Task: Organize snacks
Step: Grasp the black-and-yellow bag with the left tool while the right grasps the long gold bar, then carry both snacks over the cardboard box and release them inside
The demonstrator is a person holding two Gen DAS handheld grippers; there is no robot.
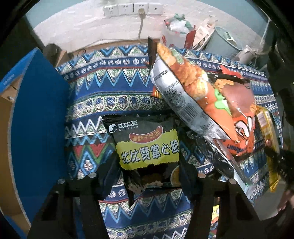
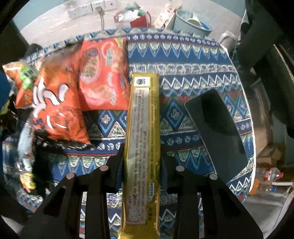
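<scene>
My left gripper [image 1: 147, 169] is shut on a black snack packet with a yellow label [image 1: 147, 147], held above the patterned tablecloth [image 1: 114, 88]. To its right an orange chip bag [image 1: 211, 103] hangs tilted over the table. My right gripper [image 2: 141, 161] is shut on a long gold biscuit pack [image 2: 143, 132] that points away along the fingers. In the right wrist view, orange snack bags [image 2: 102, 73] lie at the left on the cloth, one of them [image 2: 55, 110] blurred.
A blue box wall [image 1: 36, 128] stands at the left. A black tray [image 2: 216, 128] lies at the right on the round table, near its edge [image 2: 251, 147]. Behind the table are a red cup [image 2: 141, 20], a grey bucket [image 2: 191, 22] and wall sockets [image 1: 132, 9].
</scene>
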